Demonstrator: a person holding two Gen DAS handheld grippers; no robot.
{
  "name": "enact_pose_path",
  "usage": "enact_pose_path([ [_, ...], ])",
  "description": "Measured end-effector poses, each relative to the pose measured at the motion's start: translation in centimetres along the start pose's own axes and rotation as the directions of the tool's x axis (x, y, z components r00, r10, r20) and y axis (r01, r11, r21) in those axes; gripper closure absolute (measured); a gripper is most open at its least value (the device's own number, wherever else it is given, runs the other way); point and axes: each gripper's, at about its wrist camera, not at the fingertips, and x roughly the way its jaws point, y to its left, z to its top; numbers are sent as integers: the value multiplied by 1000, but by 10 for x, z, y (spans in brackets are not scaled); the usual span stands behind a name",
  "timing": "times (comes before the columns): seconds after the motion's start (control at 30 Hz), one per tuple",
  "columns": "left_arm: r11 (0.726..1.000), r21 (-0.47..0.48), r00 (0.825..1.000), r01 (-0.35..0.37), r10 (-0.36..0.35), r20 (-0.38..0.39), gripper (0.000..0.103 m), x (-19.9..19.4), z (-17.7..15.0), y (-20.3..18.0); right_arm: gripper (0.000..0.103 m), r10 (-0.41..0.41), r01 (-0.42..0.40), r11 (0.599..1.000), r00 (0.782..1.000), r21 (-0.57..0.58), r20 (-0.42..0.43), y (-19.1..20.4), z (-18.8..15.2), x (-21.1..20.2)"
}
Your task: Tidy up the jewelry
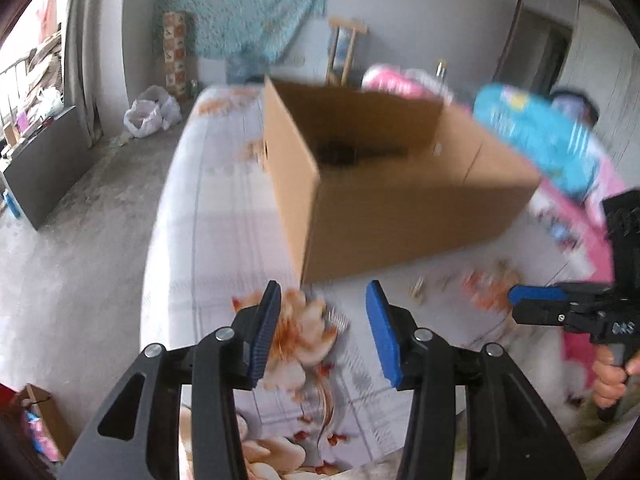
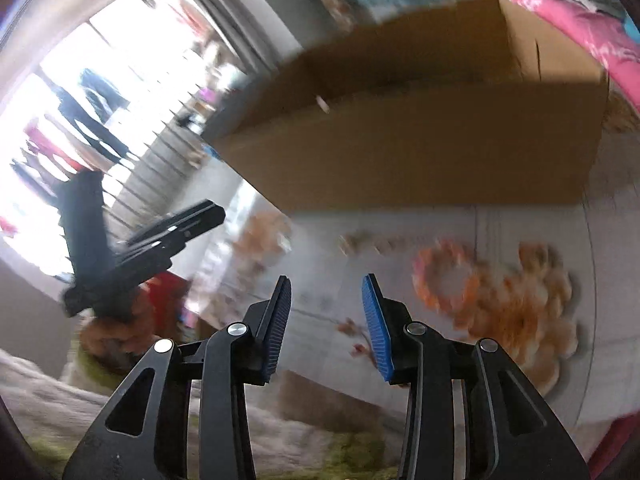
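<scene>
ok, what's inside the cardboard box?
Left wrist view looks into the open cardboard box: a dark blurred patch low against the far wall, too smeared to identify. The near wall hides the rest of the floor.

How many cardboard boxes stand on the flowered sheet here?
1: the open cardboard box stands on the flowered sheet ahead of both tools; the right wrist view shows the same box. Others may be out of view.
</scene>
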Motion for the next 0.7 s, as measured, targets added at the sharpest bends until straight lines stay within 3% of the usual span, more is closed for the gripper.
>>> enact_pose_path([
  [0.2,999,37,997,-9,12,-78,60,34,-16,-21,66,-155,153,984,988,-90,-10,18,-5,31],
  [0.43,999,-46,992,6,-12,-122,65,51,-19,-16,66,-169,167,983,985,-71,-35,23,-2,54],
  [0.7,999,-7,991,-33,32,-128,81,55,-13,-21,67,-190,187,977,982,-103,-16,35,-6,66],
])
